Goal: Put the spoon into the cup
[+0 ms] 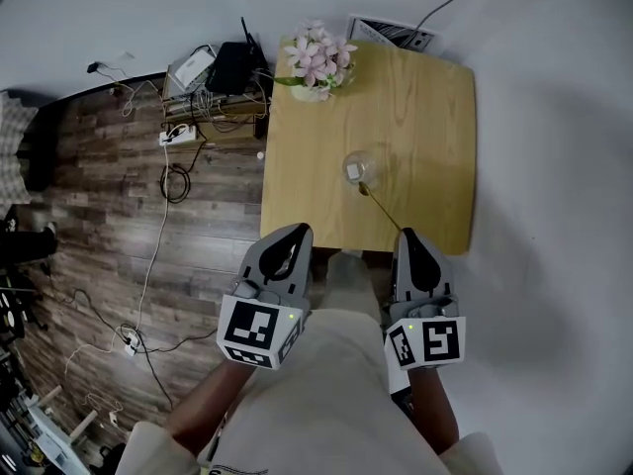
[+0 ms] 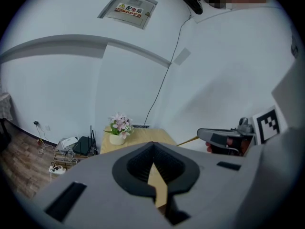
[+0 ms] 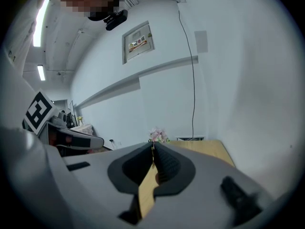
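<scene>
Spoon (image 1: 381,209): thin gold handle, near end pinched in the right gripper's tips, slanting away over the table to the cup. Whether the far end is inside the cup or just at its rim, can't tell.
Right gripper (image 1: 408,234): jaws clamped together on the handle's end, at the table's near edge.
Left gripper (image 1: 297,230): jaws closed, nothing in them, alongside the right one.
Cup (image 1: 358,169): clear, upright, mid-table.
Table (image 1: 425,127): light wood.
Flowers (image 1: 318,57): pink, far-left corner.
Wall box (image 2: 129,8): label reads 配电箱.
</scene>
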A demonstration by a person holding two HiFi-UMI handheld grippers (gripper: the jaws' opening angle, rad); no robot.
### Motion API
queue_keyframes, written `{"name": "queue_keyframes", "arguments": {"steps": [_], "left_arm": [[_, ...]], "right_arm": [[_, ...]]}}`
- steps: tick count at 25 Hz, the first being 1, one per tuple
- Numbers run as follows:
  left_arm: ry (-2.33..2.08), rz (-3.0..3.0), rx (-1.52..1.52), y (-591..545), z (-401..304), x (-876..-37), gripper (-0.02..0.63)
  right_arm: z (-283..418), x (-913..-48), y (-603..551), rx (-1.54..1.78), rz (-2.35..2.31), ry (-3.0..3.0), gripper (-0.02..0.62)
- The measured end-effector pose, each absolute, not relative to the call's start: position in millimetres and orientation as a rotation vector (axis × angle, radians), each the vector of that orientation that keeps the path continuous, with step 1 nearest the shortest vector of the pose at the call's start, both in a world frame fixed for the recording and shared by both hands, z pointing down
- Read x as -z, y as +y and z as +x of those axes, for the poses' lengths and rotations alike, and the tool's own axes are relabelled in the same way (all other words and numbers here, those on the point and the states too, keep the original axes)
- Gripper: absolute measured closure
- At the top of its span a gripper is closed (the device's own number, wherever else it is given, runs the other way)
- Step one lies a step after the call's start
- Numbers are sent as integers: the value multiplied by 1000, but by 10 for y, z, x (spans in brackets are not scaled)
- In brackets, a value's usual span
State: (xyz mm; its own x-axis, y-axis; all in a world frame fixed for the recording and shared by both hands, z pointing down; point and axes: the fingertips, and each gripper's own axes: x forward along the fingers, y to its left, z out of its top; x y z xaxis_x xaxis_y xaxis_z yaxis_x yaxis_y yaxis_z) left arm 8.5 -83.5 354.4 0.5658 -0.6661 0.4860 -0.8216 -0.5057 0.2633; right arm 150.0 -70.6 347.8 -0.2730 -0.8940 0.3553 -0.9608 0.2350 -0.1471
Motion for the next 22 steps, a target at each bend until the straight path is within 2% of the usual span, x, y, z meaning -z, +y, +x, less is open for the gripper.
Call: {"name": "queue_keyframes", "arguments": {"steps": [22], "left_arm": [[-1174, 2209, -545, -963, -17, -4513, 595]], "right_arm": [[1396, -4757, -1370, -640, 1672, -2166, 561]]}}
